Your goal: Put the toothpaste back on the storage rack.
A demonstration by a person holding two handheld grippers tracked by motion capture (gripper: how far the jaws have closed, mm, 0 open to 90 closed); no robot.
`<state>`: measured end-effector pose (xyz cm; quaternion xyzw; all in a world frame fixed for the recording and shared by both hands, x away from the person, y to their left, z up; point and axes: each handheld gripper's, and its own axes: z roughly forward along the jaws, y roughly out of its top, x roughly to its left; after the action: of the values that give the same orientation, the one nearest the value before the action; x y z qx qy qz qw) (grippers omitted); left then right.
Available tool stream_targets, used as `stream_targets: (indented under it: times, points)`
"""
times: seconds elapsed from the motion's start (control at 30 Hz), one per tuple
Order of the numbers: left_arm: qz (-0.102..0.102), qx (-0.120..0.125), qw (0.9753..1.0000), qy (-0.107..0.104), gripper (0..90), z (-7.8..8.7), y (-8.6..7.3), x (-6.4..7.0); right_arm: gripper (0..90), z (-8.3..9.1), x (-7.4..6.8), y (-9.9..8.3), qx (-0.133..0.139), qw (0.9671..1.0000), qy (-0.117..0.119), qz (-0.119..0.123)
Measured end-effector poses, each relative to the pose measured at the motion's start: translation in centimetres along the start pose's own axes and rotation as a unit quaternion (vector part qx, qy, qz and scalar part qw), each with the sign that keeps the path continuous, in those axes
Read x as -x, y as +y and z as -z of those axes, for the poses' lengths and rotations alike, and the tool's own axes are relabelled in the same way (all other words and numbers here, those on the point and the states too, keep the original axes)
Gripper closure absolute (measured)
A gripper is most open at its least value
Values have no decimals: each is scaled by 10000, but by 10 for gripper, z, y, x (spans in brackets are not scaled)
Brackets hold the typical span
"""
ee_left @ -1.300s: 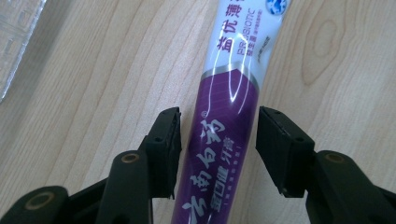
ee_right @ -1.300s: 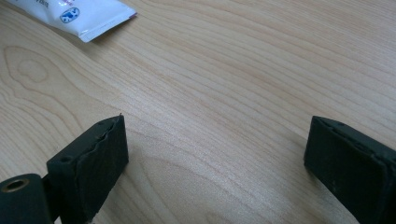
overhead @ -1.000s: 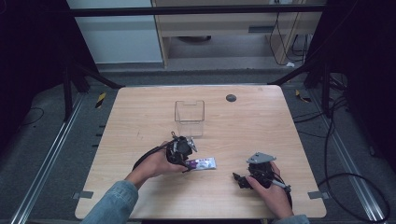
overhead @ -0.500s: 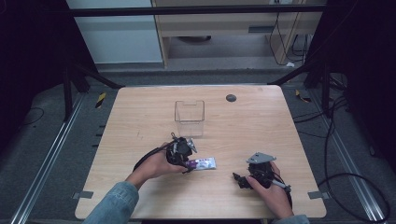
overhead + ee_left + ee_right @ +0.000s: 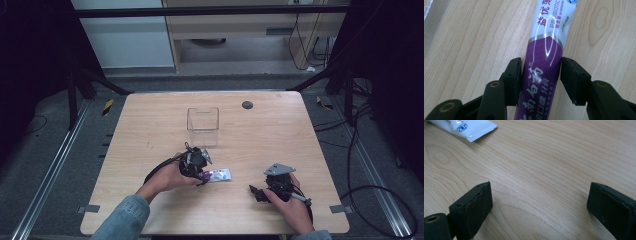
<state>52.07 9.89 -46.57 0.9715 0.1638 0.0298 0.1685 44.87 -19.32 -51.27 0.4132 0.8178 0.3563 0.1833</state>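
A purple and white toothpaste tube (image 5: 218, 175) lies flat on the wooden table (image 5: 145, 125), near the front, a little left of centre. My left gripper (image 5: 204, 175) is at the tube's purple end. In the left gripper view the tube (image 5: 545, 45) runs up between the two black jaws, and my left gripper (image 5: 541, 75) is shut on it with both pads against its sides. My right gripper (image 5: 254, 193) rests low over the table at the front right, pointing left. In the right gripper view my right gripper (image 5: 539, 197) stands wide open over bare wood, with the tube's white crimped end (image 5: 466, 128) far off.
A clear plastic box (image 5: 203, 125) stands upright behind the left gripper, near the table's middle. A small dark round disc (image 5: 247, 105) sits at the back. Black frame bars and cables surround the table; its front edge is close to both hands.
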Motion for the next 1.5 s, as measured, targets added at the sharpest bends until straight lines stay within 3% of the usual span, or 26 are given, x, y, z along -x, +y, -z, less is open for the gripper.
stream_targets:
  times: [0.47, 0.73, 0.9, 1.3, 1.5]
  points:
    - [-32, -48, 10000, 16, 514, -3, 4, 1, 65, 0, 0, 0, -1, 10000, 1, 0]
    - [-48, -133, 9999, 52, 603, -3, 6, 2, 65, 0, 0, 0, -2, 10000, 0, 0]
    - [-86, -119, 9999, 32, 717, 1, 7, 3, 65, 0, 0, 0, -2, 10000, 1, 1]
    - [-107, -150, 9998, -48, 756, 5, 6, 5, 65, 0, 0, 0, -1, 10000, 0, 3]
    - [38, 103, 9999, 83, 763, 19, 4, 3, 65, 0, 0, 0, 0, 10000, 0, 5]
